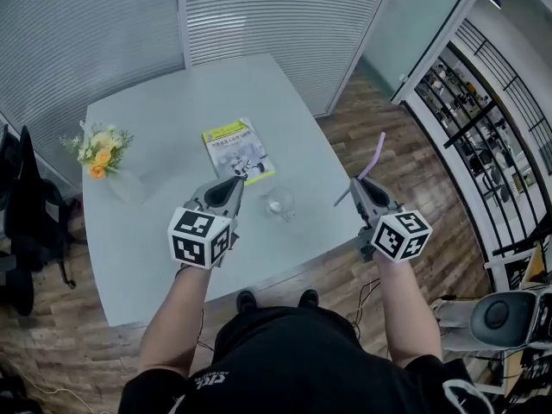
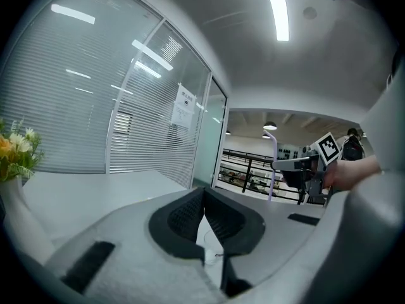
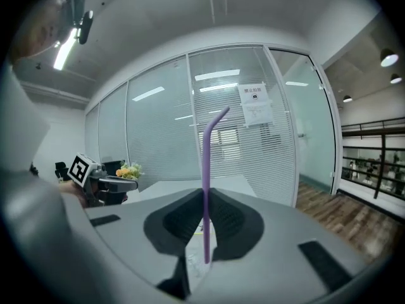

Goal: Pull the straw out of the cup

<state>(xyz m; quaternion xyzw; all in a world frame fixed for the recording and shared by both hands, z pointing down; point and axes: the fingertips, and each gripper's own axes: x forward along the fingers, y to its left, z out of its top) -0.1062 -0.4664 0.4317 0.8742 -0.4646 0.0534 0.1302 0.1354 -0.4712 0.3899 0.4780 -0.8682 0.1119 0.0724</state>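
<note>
2 forearms reach forward over the near edge of the tabletop [image 1: 172, 102], side by side. The right hand-held gripper [image 1: 355, 185] points ahead and a little downward, its jaws pinched narrow on the purple straw [image 1: 373, 160]. The straw stands up between the pads [image 3: 190, 217], bent tip on top, lower end hanging just below them. It is in the air, right of the clear cup [image 1: 279, 203] and apart from it. The cup sits on the tabletop between the 2 grippers. The left hand-held gripper [image 1: 235, 184] is held level with its partner, jaws closed together on nothing, just left of the cup.
</note>
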